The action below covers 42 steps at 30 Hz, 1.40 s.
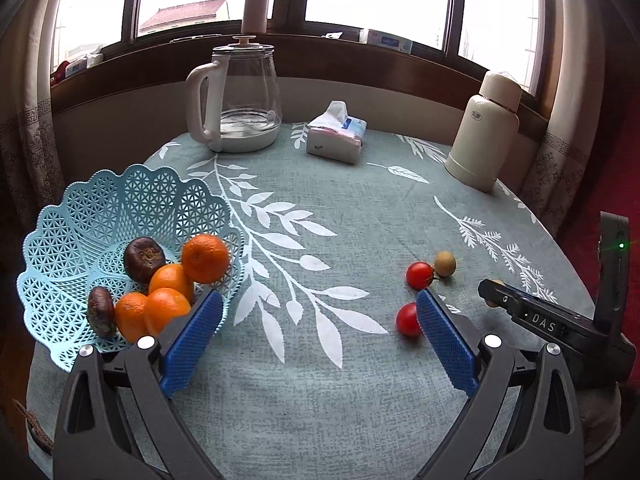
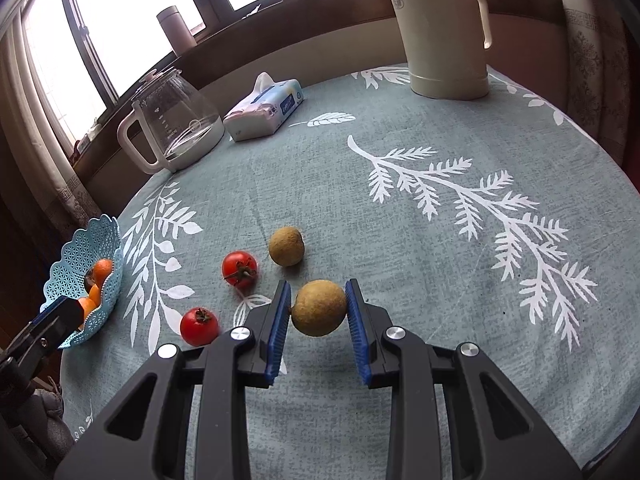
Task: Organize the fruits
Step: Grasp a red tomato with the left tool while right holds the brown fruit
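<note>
2 blue pads of the right claw (image 2: 318,312) pinch a brown fruit (image 2: 319,307) near the tabletop's (image 2: 400,208) right edge; squeeze gently, lift straight, and carry it over the 2 tomatoes (image 2: 239,267) to the basket (image 1: 80,240) at the left edge. Left claw (image 1: 320,312) spread, empty. "DAS" shows on the right tool.

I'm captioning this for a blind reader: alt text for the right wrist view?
The right tongs grip a round tan fruit above a leaf-print tablecloth; nearby lie another tan fruit and two tomatoes.
</note>
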Each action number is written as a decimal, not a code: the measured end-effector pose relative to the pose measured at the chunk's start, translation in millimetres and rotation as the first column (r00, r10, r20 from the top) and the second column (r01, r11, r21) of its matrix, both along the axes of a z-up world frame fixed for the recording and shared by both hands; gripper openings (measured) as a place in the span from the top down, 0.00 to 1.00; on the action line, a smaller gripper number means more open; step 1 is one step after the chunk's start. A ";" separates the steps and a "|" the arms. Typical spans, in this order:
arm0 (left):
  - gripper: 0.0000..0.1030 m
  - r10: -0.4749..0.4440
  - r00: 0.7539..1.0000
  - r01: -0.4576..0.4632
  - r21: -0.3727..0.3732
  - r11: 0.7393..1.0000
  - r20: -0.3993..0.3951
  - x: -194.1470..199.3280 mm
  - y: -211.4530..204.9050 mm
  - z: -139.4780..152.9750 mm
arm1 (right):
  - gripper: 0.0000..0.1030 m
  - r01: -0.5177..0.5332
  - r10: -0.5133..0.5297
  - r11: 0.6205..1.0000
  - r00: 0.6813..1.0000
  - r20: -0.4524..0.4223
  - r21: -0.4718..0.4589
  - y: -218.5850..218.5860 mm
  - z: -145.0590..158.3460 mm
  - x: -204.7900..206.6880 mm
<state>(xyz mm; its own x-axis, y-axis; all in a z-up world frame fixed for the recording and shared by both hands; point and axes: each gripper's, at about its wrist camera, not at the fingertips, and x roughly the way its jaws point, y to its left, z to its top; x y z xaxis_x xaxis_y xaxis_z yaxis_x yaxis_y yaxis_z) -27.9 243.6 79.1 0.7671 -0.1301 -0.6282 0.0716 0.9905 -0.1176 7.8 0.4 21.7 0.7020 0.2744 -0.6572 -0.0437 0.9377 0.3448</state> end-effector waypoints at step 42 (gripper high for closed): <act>0.71 -0.181 0.976 0.181 -0.013 0.983 -0.119 31.7 -64.0 -48.3 | 0.72 0.023 -0.024 0.998 0.999 0.026 0.051 -9.4 1.0 -3.8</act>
<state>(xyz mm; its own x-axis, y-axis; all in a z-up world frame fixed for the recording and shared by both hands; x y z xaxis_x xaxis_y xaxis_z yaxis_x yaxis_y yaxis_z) 3.8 179.7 30.9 0.6500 -0.2611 -0.7136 0.2349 0.9622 -0.1381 4.0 -9.0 22.6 0.7261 0.2898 -0.6236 -0.0316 0.9199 0.3908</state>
